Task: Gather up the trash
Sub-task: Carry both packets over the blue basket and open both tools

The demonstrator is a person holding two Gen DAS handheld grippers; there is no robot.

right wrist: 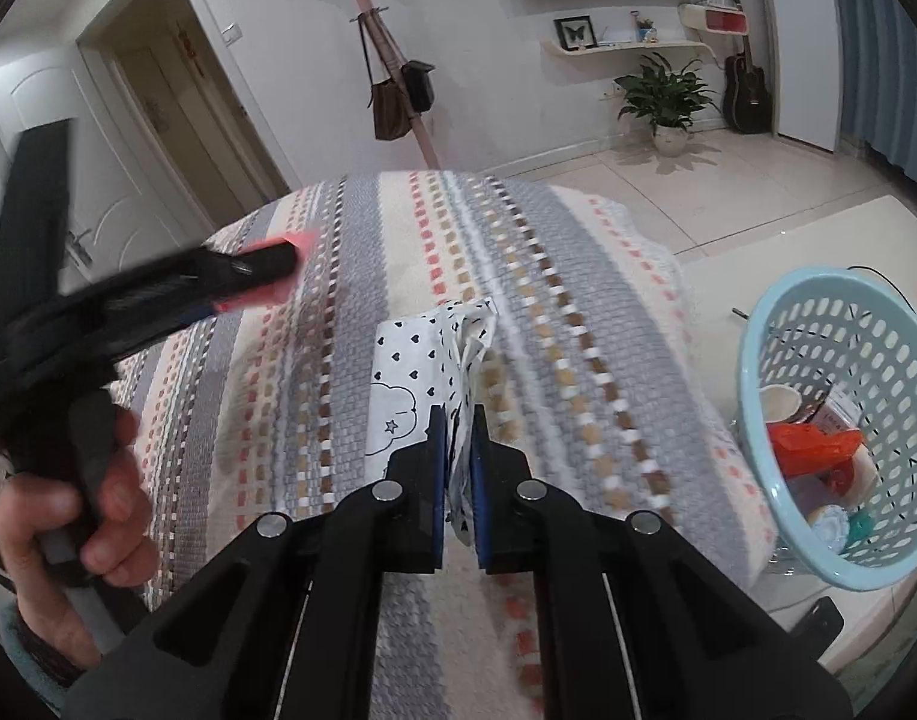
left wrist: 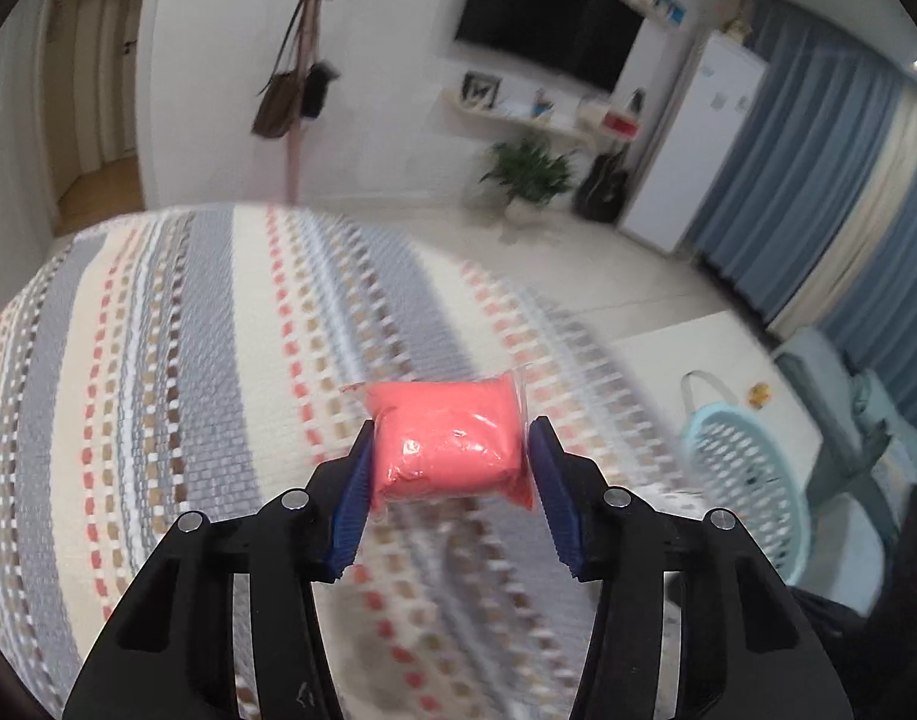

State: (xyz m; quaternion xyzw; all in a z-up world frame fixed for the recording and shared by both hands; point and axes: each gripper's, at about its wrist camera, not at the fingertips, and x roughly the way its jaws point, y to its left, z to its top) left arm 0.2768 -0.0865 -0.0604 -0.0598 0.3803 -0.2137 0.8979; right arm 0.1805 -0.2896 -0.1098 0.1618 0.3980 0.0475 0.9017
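My left gripper (left wrist: 452, 438) is shut on a pink packet in clear wrap (left wrist: 449, 441), held above the striped woven cloth (left wrist: 188, 390); its blue pads press the packet's two sides. In the right wrist view that left gripper (right wrist: 278, 276) shows at the left, blurred, with the pink packet (right wrist: 290, 240) at its tip and a hand on its handle. My right gripper (right wrist: 458, 414) is shut on a white wrapper printed with small black hearts (right wrist: 422, 366), which lies crumpled on the cloth. A light blue perforated basket (right wrist: 842, 324) stands on the floor to the right.
The basket holds several pieces of trash, among them an orange bag (right wrist: 812, 444). Beyond the cloth lie a tiled floor, a potted plant (right wrist: 665, 96), a guitar (right wrist: 746, 90), a coat stand with bags (right wrist: 392, 96) and blue curtains (left wrist: 818, 180).
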